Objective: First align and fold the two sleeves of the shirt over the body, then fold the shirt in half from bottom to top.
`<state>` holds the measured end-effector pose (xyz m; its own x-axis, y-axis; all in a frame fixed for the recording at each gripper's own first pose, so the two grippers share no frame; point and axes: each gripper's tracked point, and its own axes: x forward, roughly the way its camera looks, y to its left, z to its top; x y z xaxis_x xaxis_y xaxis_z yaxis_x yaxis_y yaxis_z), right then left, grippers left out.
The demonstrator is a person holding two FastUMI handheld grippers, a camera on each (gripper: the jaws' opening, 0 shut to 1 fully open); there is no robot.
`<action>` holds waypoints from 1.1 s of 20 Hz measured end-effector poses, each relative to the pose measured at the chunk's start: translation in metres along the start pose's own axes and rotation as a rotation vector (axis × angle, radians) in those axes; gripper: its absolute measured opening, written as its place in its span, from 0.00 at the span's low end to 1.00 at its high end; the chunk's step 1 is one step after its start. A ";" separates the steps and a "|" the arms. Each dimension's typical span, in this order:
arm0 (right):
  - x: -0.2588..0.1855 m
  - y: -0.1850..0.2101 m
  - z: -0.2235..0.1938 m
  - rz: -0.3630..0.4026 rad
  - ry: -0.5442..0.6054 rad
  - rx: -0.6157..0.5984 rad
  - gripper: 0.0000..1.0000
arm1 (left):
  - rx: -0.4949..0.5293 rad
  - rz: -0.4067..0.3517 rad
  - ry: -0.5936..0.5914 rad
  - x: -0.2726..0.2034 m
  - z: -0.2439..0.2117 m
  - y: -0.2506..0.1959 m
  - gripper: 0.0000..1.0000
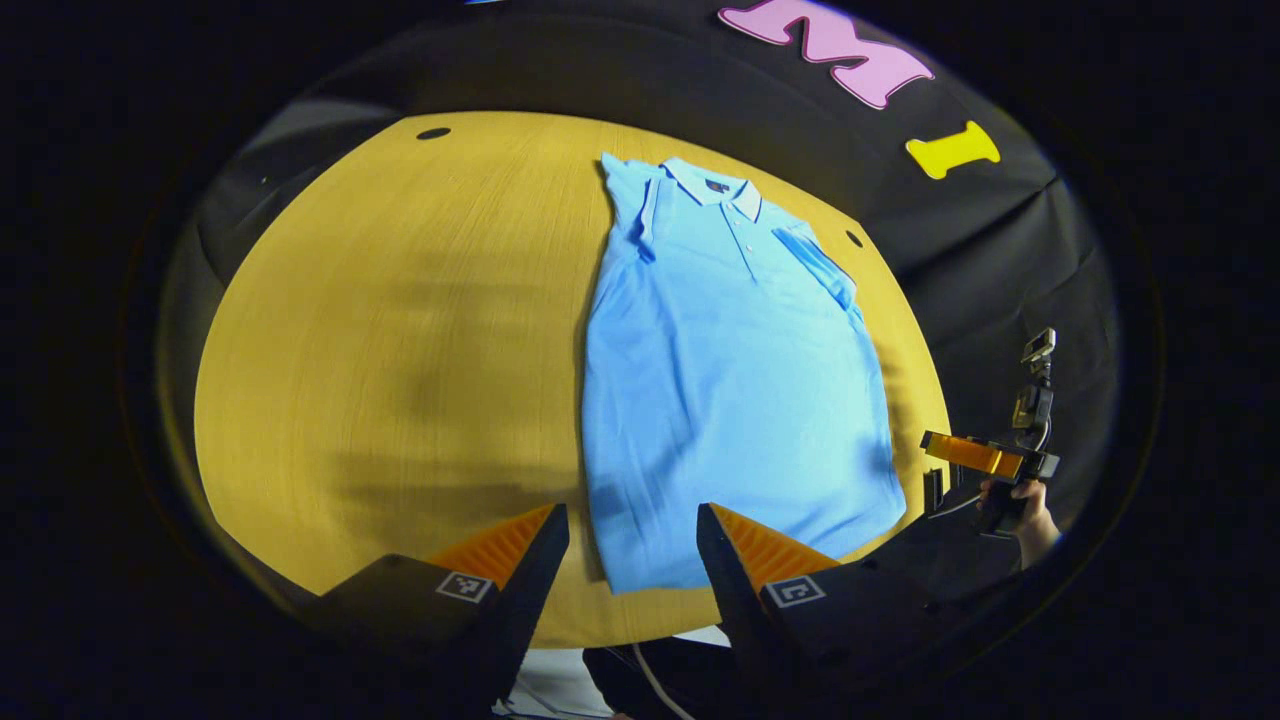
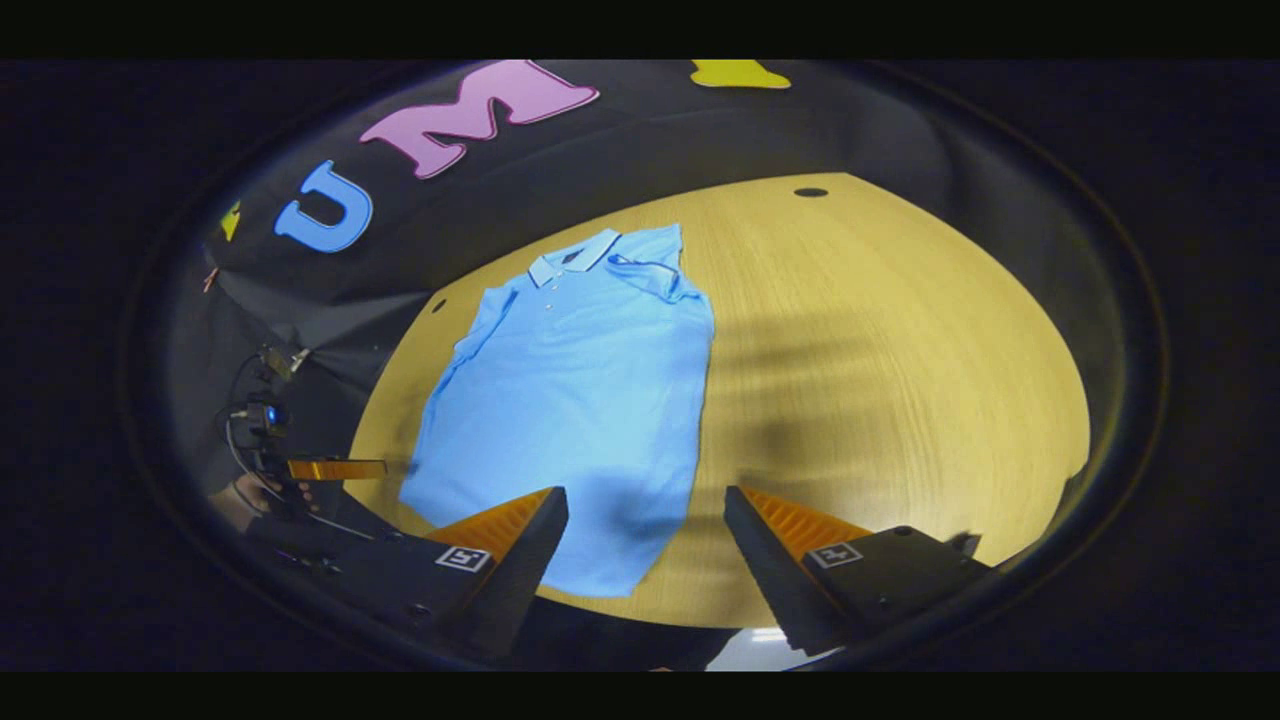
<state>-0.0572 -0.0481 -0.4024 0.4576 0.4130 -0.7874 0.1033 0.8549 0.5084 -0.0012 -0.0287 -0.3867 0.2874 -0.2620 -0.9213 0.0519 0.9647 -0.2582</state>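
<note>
One light-blue polo shirt (image 1: 725,390) lies flat on the table (image 1: 400,350), both sleeves folded onto its body, collar toward the far edge — two grippers, left gripper (image 1: 632,530) and right gripper (image 2: 645,520), fingers spread apart, over its hem.

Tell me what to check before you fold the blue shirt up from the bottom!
1. Both sleeves folded over the shirt body: ok, each lies tucked in near the collar.
2. Shirt flat on the table: ok, only light wrinkles.
3. Left gripper open and empty: ok, hovering above the hem.
4. Right gripper open and empty: ok, also above the hem.
5. Bottom hem reachable: ok, it lies near the table's front edge.
6. Fingers low enough to pinch the hem: cannot tell.
</note>
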 end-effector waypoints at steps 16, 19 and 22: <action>0.016 0.045 -0.071 0.230 0.206 0.486 0.95 | -0.125 -0.132 0.103 0.017 -0.047 -0.003 0.82; 0.025 0.050 -0.063 0.231 0.185 0.548 0.89 | -0.225 -0.171 0.089 0.027 -0.035 -0.007 0.78; 0.030 0.052 -0.063 0.220 0.180 0.549 0.87 | -0.354 -0.220 0.085 0.031 -0.027 -0.012 0.78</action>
<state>-0.0937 0.0285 -0.4214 0.3687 0.6489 -0.6656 0.4848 0.4767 0.7333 -0.0184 -0.0489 -0.4202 0.2260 -0.4760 -0.8499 -0.2330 0.8208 -0.5216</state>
